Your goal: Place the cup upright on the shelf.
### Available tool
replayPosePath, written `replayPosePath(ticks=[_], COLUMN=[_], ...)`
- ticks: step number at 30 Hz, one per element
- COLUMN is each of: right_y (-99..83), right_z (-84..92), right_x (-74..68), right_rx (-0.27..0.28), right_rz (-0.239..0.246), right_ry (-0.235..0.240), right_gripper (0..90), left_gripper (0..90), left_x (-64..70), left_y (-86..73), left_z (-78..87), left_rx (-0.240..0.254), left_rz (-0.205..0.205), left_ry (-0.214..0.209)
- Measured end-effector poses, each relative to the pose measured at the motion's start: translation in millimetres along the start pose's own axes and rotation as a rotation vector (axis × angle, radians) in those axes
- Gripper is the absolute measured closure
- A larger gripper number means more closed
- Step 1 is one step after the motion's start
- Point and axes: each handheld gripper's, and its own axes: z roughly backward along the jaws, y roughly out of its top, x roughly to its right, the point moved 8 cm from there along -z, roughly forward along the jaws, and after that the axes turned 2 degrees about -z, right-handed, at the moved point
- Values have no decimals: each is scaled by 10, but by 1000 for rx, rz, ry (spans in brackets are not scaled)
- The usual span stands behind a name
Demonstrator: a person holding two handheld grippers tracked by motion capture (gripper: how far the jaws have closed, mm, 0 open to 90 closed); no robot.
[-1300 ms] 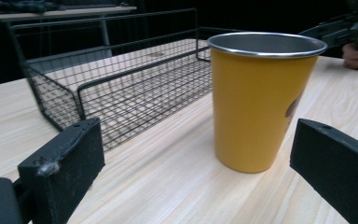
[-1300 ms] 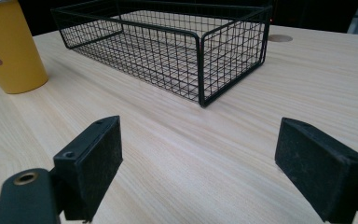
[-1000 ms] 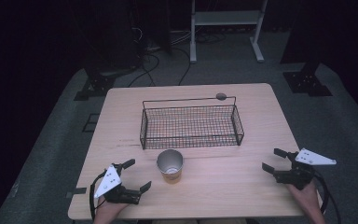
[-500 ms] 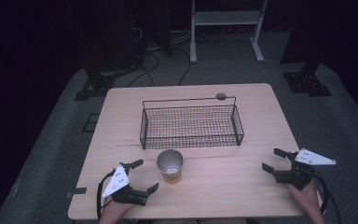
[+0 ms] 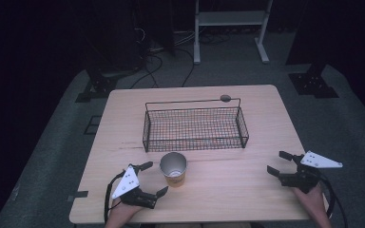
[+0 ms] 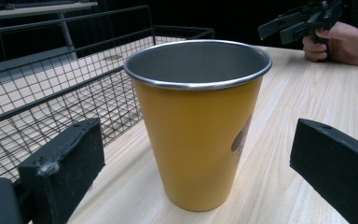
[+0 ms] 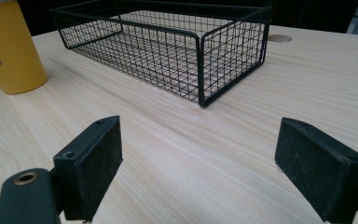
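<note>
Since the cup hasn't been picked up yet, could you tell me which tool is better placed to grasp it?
Left. The left tool is open right beside the yellow cup, jaws flanking it; the right tool is far off.

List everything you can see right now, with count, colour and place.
cup: 1, yellow with steel inside, upright on the table's near side, just in front of the basket
basket: 1, black wire, mid-table, nothing in it
table: 1, light wood, centre of the high view
grommet: 1, grey, in the table behind the basket
shelf frame: 1, white, on the floor behind the table
left tongs: 1, black, open, near left, jaws either side of the cup but not touching
right tongs: 1, black, open, near right, over bare table
</note>
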Motion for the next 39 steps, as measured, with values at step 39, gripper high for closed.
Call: replayPosePath(ticks=[39], right_y=[5], right_z=[5], right_x=[0], right_rx=[6], right_rz=[-8], right_ry=[9], right_gripper=[138], left_gripper=[22], left_x=[1], left_y=[125], left_z=[-481], left_rx=[-24], left_rz=[6], left_ry=[-33])
